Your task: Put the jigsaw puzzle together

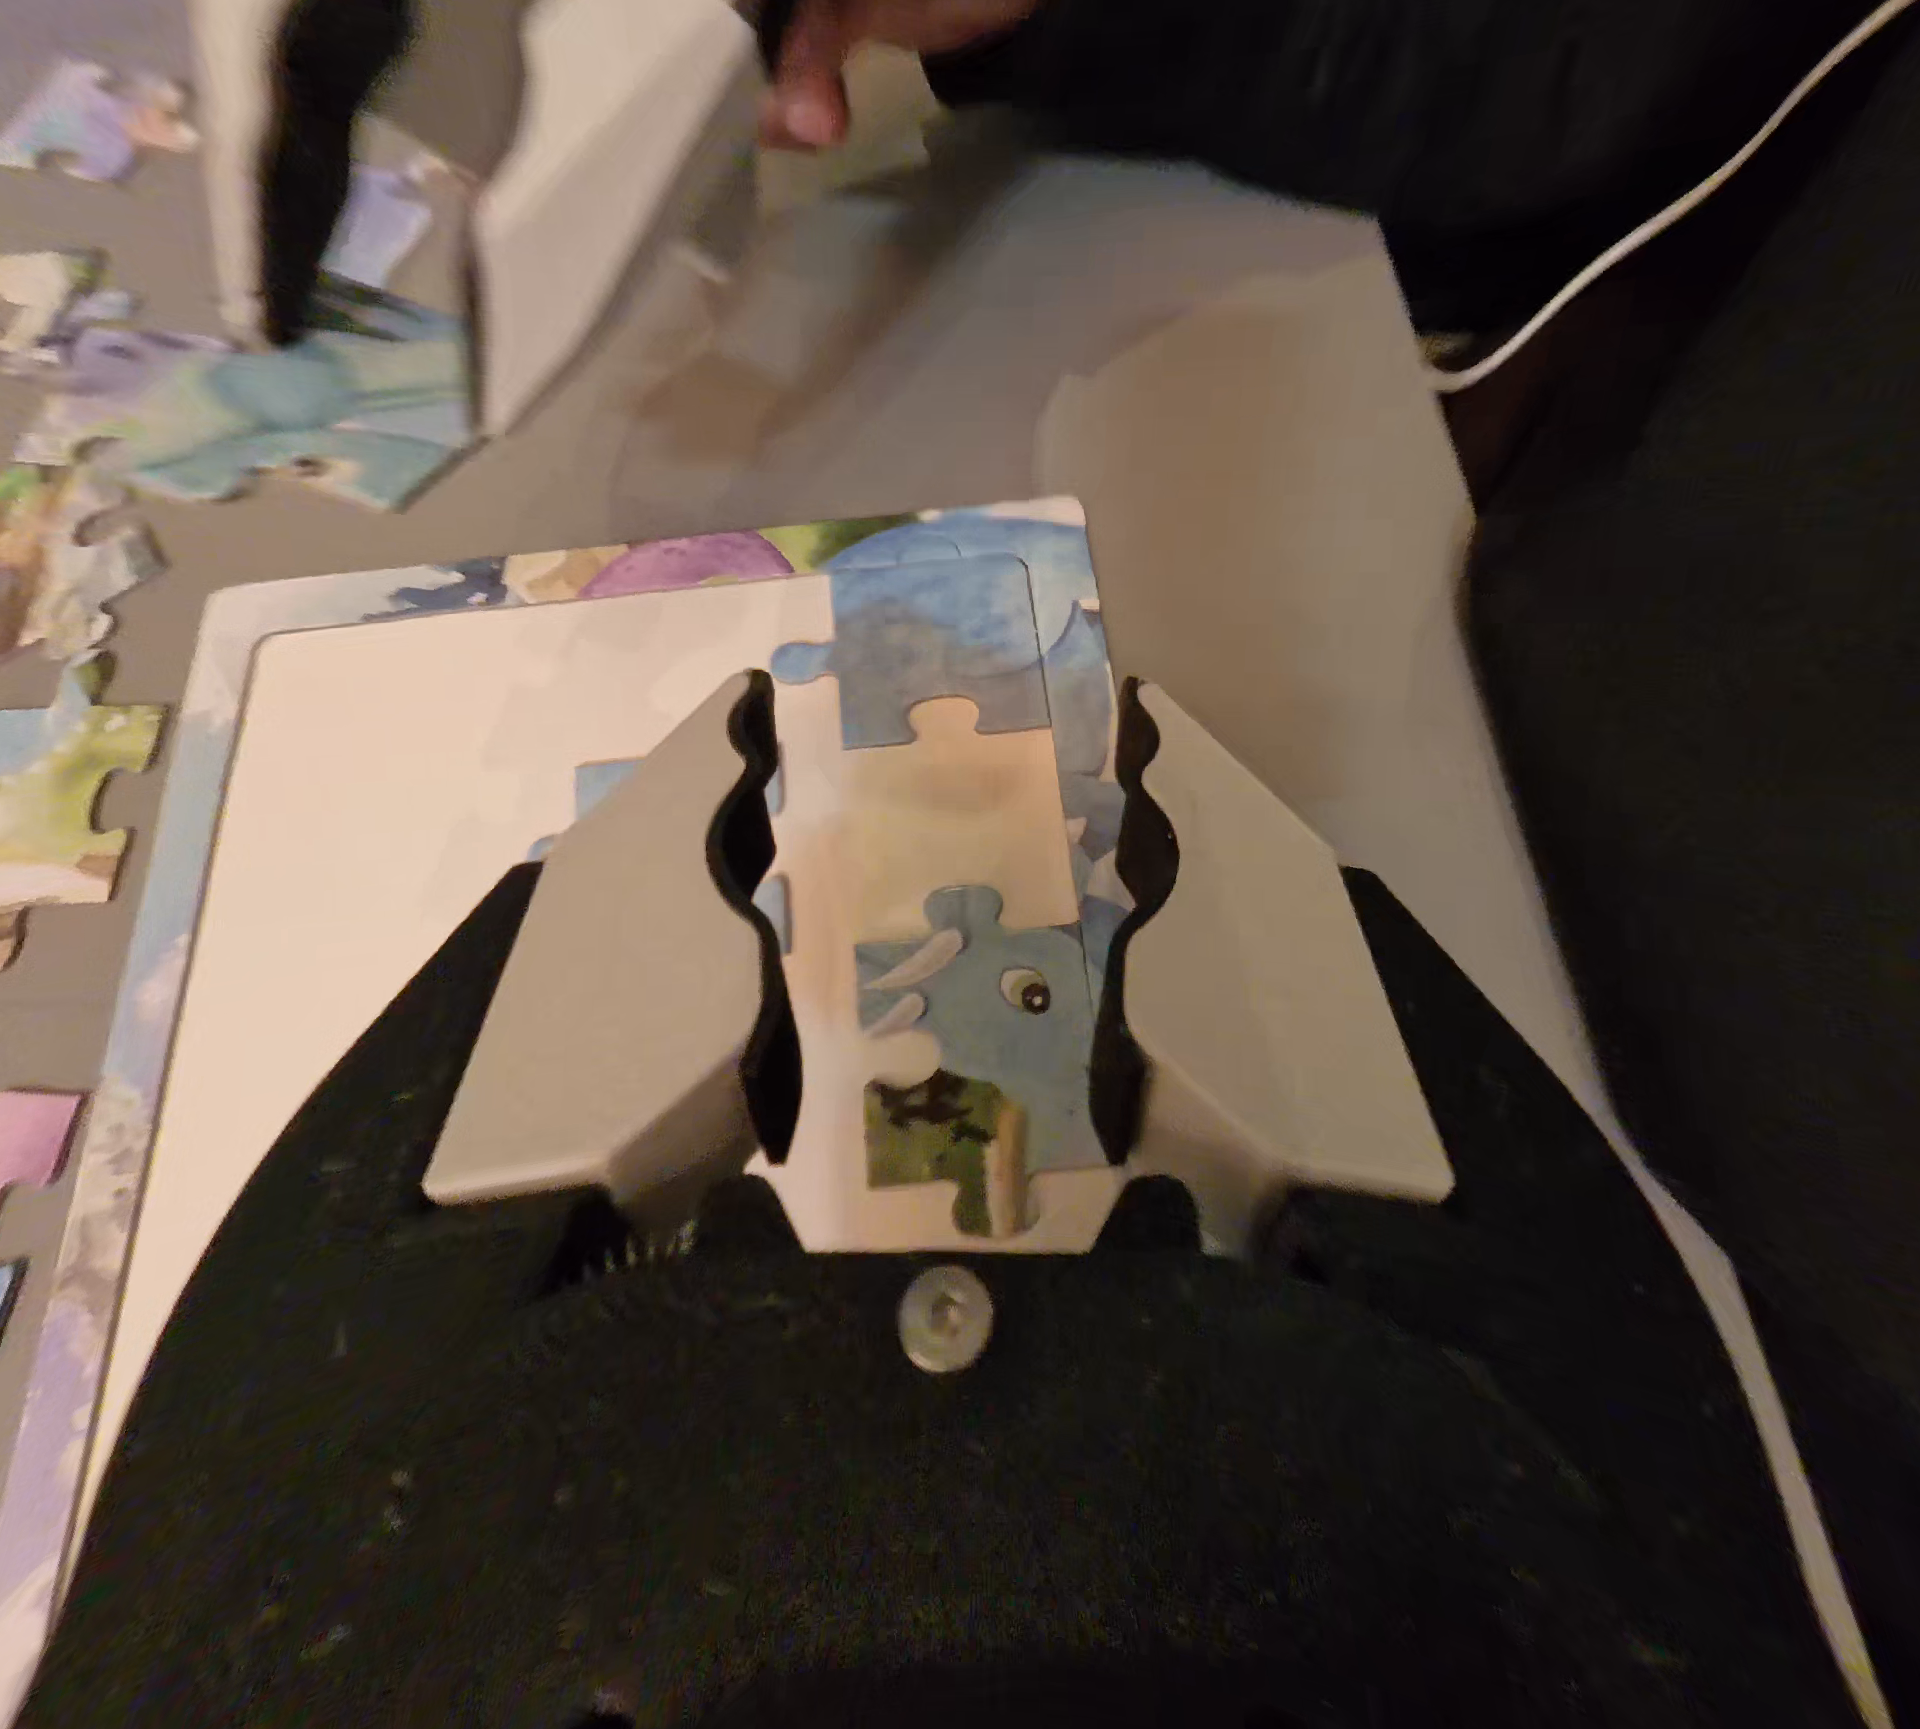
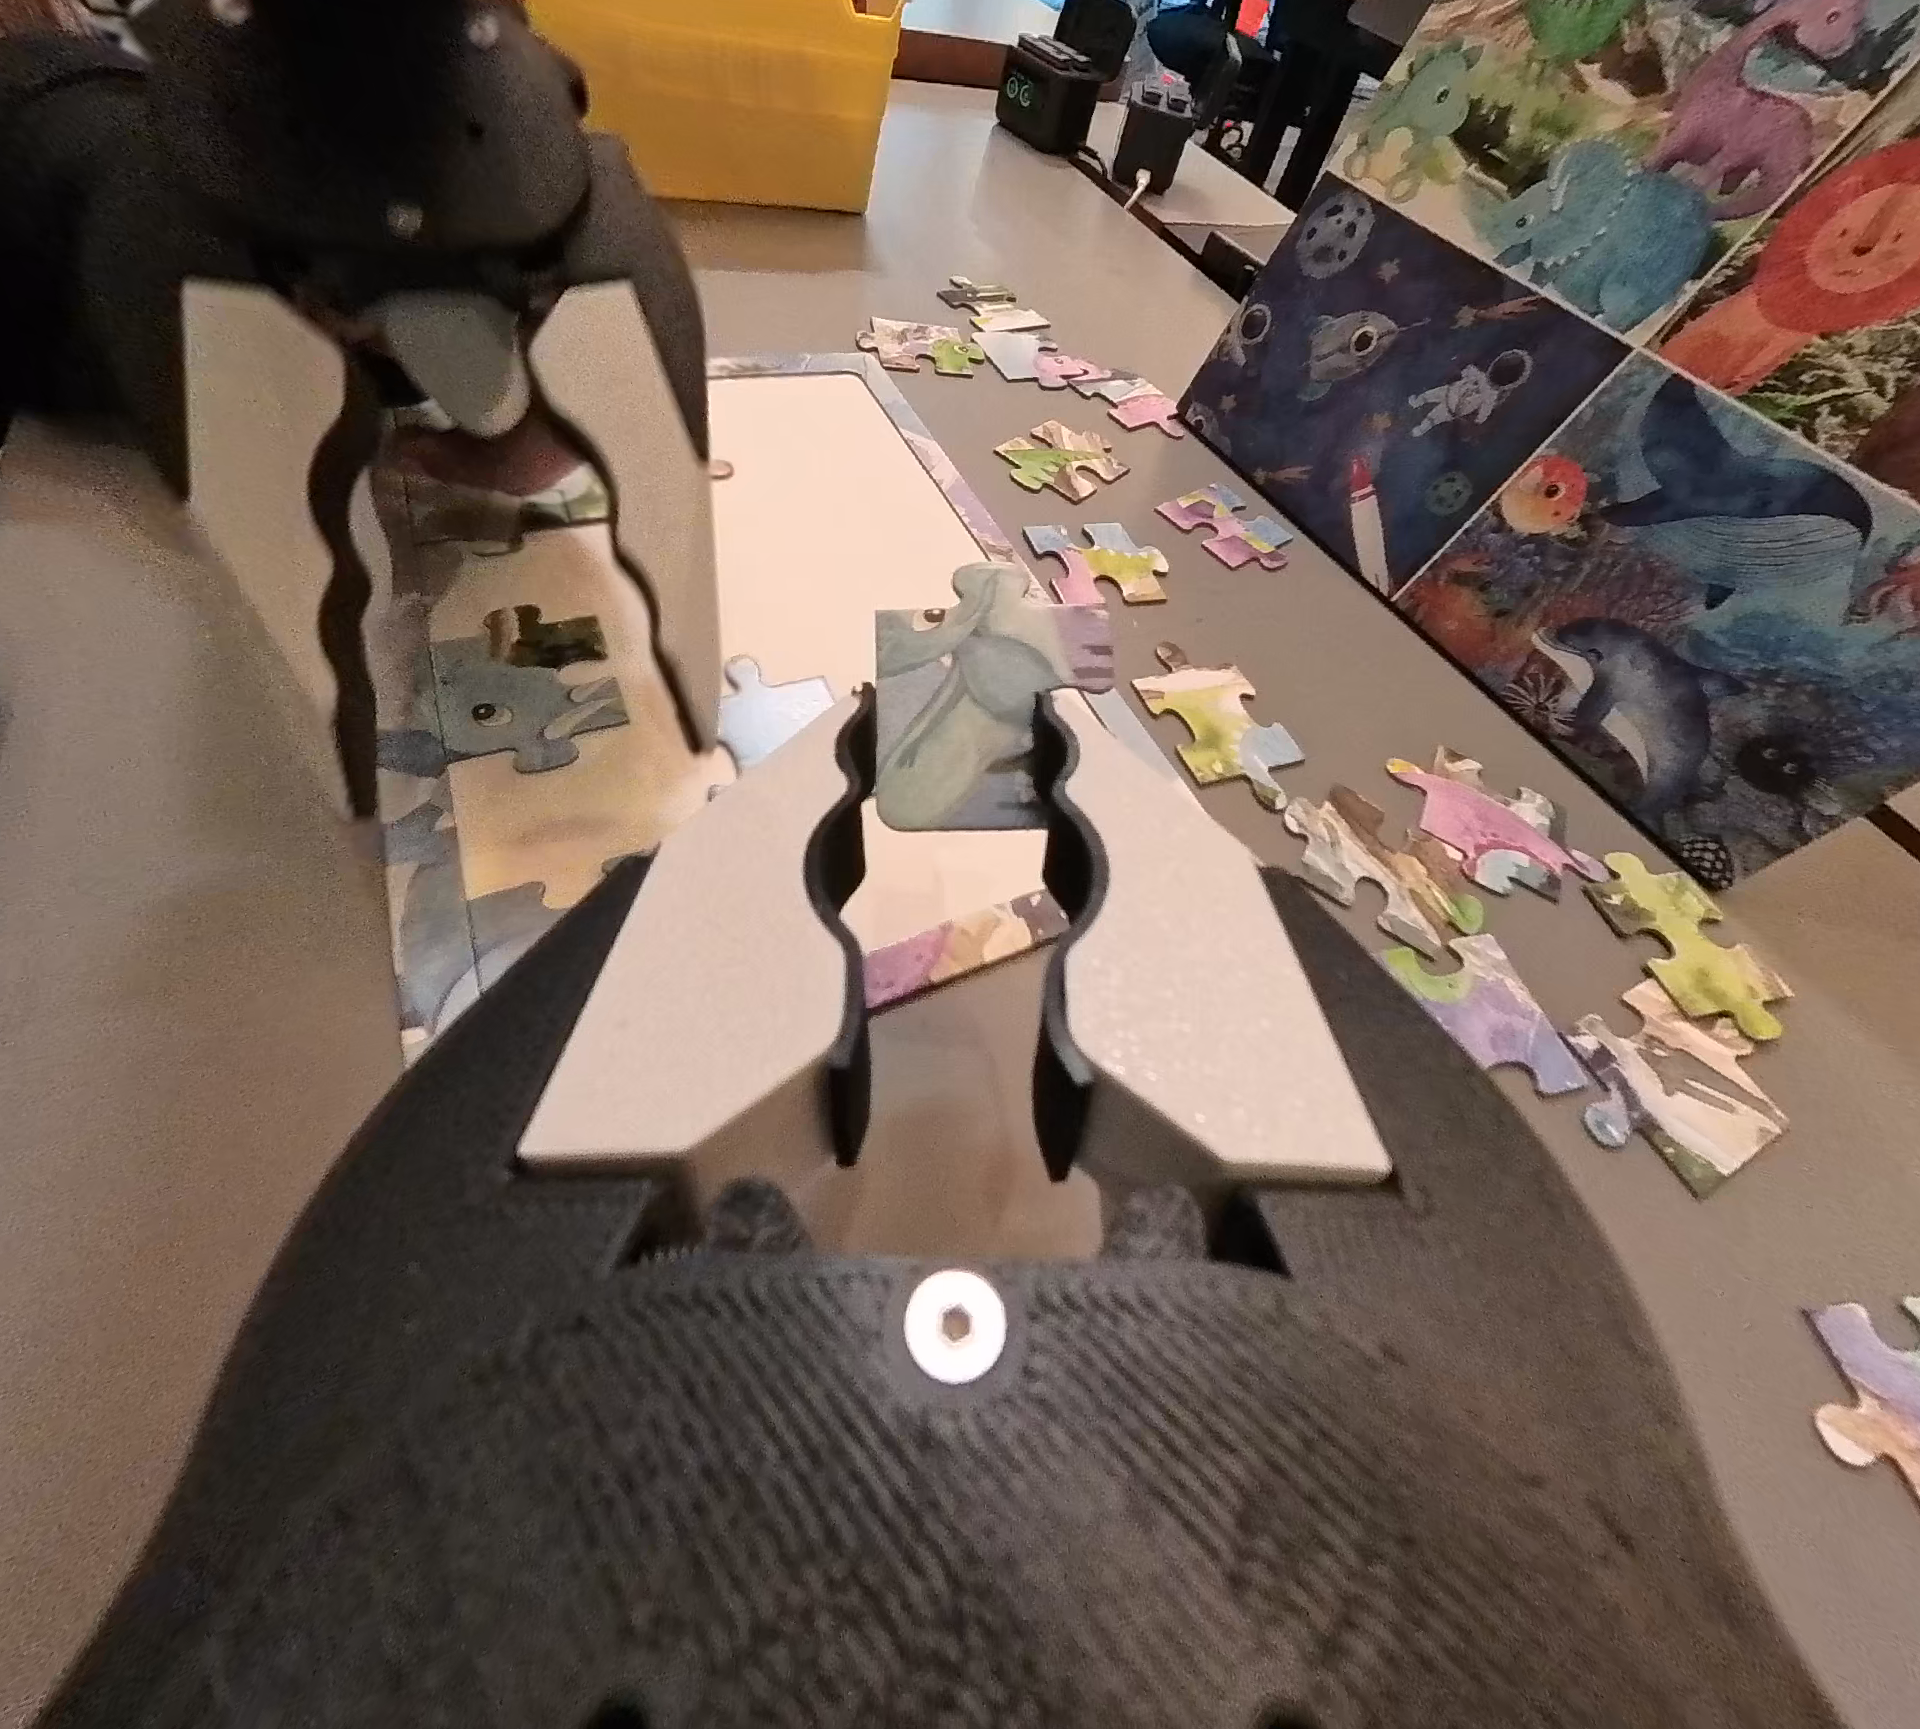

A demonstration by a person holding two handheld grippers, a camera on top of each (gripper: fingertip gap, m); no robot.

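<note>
Right wrist view first: our right gripper [image 2: 951, 749] is clamped on a blue-green puzzle piece [image 2: 971, 703], held upright at the fingertips with its picture side toward the camera and its long axis running away from the fingers. Just beneath and beyond it lies the puzzle tray [image 2: 821, 474], a white board with a painted border, stretching away from us lengthwise on the grey surface [image 2: 1299, 671]. At the tray's left end a few pieces are already seated, among them a blue dinosaur-face piece [image 2: 520, 708], and our left gripper [image 2: 525, 780] stands over them pointing down, fingers apart and empty. Left wrist view agrees: the left gripper [image 1: 940, 692] hovers open above the dinosaur-face piece [image 1: 977, 993] and a second blue piece [image 1: 925, 651] at the tray's corner. So the open slots beside those seated pieces lie to the left of the held piece and below it; we judge the right gripper must carry it that way and lay it flat, and it is the nearer one to do so. To the right, loose pieces [image 2: 1486, 827] are scattered along the surface, with a propped picture board [image 2: 1621, 349] behind them and a yellow bin [image 2: 707, 90] farther back.
</note>
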